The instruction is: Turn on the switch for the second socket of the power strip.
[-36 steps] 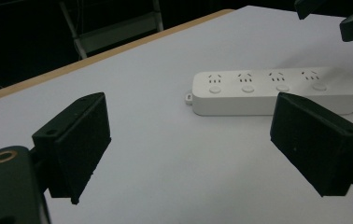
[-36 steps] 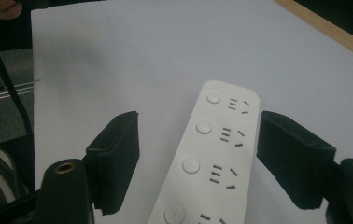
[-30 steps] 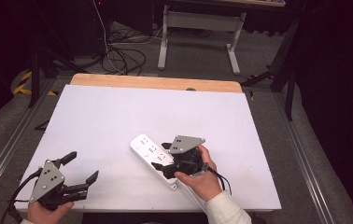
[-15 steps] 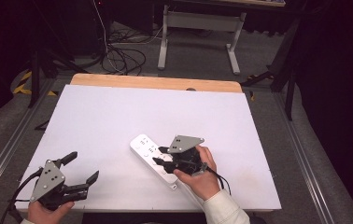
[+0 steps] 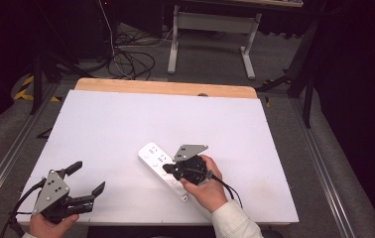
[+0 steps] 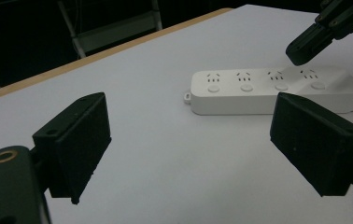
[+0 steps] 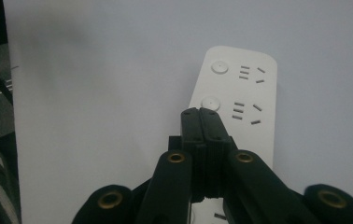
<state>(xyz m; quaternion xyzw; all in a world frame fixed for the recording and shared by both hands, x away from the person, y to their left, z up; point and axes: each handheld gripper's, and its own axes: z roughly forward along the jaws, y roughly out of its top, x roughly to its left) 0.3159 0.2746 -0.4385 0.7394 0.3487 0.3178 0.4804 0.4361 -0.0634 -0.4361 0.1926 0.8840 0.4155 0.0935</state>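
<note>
Hovering low centre of the high view, the right tongs (image 5: 166, 169), just clenched empty, poise over a power strip (image 5: 152, 154) button on the worktop (image 5: 126, 119); pressing seems pending. Left tongs (image 5: 89, 178) gape, idle.

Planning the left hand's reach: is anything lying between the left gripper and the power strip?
Nothing visible: only bare white table lies between the open left gripper and the power strip. The shut right gripper hovers over the strip's far part.

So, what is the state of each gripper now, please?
Left gripper: open, holding nothing.
Right gripper: jaws have just closed, empty, over the power strip.
</note>
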